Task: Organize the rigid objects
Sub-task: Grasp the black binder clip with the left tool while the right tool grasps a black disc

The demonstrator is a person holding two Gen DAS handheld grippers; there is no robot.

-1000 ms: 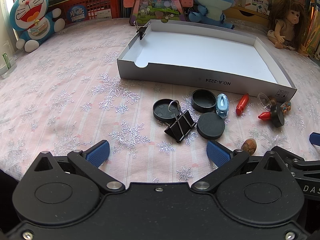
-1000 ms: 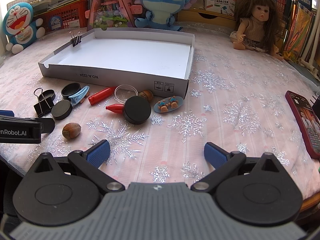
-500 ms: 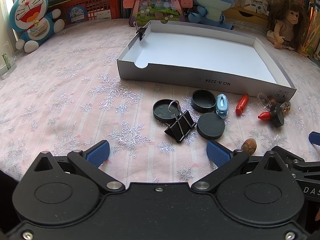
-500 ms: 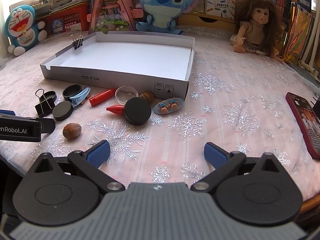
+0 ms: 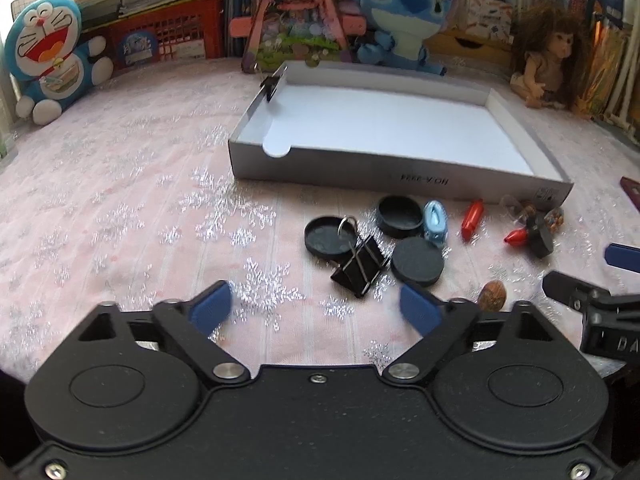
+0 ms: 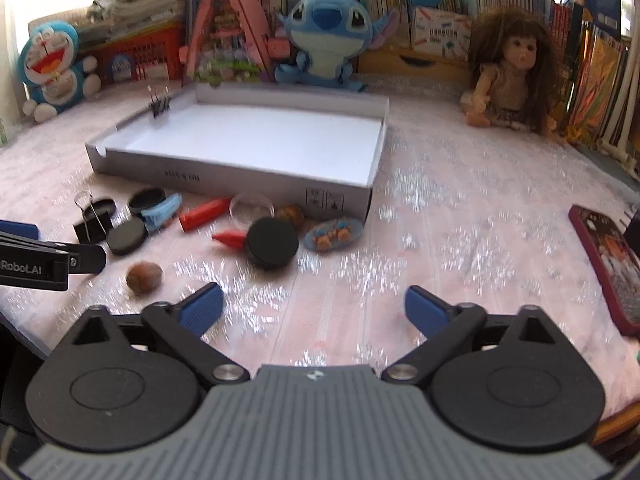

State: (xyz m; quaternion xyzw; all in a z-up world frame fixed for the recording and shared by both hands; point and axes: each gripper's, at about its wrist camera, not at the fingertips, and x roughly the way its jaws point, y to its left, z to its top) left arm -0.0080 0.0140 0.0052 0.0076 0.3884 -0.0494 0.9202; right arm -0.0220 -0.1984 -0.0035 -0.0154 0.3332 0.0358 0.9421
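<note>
A shallow white box (image 5: 360, 168) lies open on the pink snowflake cloth. In front of it are scattered a black binder clip (image 5: 360, 266), three black round lids (image 5: 418, 260), a blue hair clip (image 5: 435, 220), a red piece (image 5: 472, 214) and a brown nut (image 5: 492, 290). My left gripper (image 5: 314, 306) hovers just short of the binder clip, its jaws closing with nothing between them. My right gripper (image 6: 314, 308) hangs over bare cloth near a black puck (image 6: 272, 246) and an oval bear clip (image 6: 334, 234). Its jaws are closing too, on nothing.
A small binder clip (image 5: 270, 86) sits on the box's left rim. Plush toys, a doll (image 6: 512, 88) and books line the back. A phone in a red case (image 6: 608, 260) lies at the right. A clear lid (image 6: 252, 208) rests by the box's front wall.
Both grippers' jaws have narrowed, the left more than the right. Both views have tipped slightly and blurred. The objects on the cloth lie where they were.
</note>
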